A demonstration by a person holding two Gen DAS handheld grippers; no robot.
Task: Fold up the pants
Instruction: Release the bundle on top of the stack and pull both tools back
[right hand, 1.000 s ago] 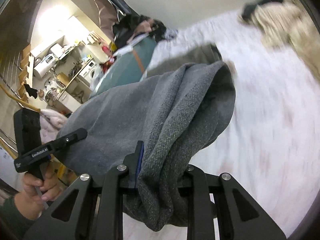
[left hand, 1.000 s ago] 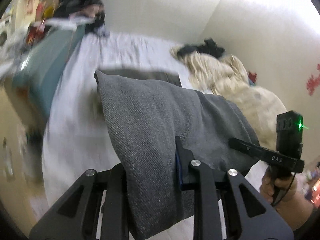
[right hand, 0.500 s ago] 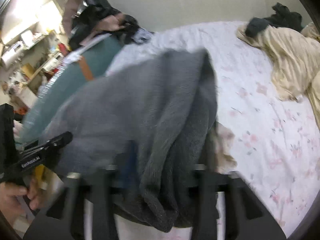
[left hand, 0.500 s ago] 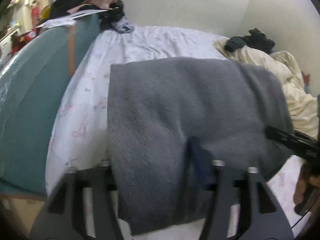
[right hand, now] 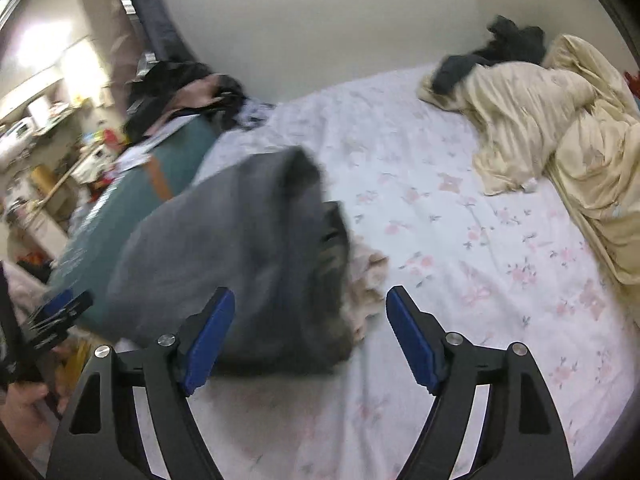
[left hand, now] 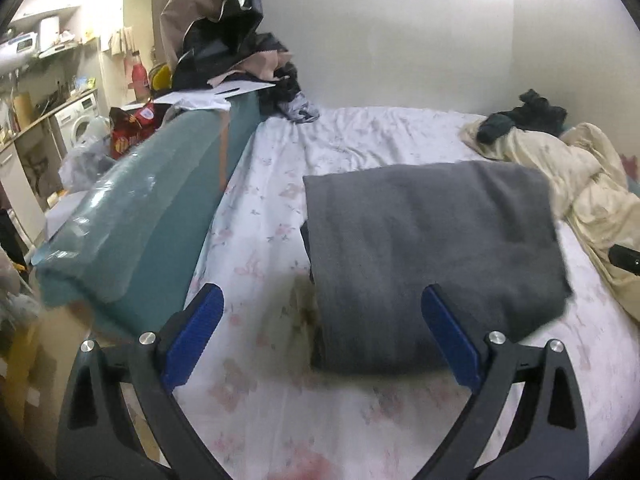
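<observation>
The grey pants (left hand: 432, 264) lie folded in a flat rectangle on the flowered bed sheet (left hand: 260, 208). My left gripper (left hand: 320, 296) hovers just short of their near edge, its jaws opening wide, and the blue pads touch no cloth. In the right wrist view the pants (right hand: 240, 260) look blurred, with their right edge rumpled. My right gripper (right hand: 310, 295) is also opening. The pants' near corner lies between its fingers, but the pads do not press on it. The left gripper (right hand: 56, 316) and the hand (right hand: 24, 404) holding it show at the far left.
A teal plastic-wrapped cushion (left hand: 140, 216) runs along the bed's left side, with a clothes pile (left hand: 240, 60) on it. A cream blanket (left hand: 580, 200) and a dark garment (left hand: 524, 116) lie at the right. A beige cloth (right hand: 368, 280) peeks out beside the pants.
Both grippers were shut on the lifted pants. They have let go, opened wide and drawn back. The pants dropped onto the sheet and now lie folded.
</observation>
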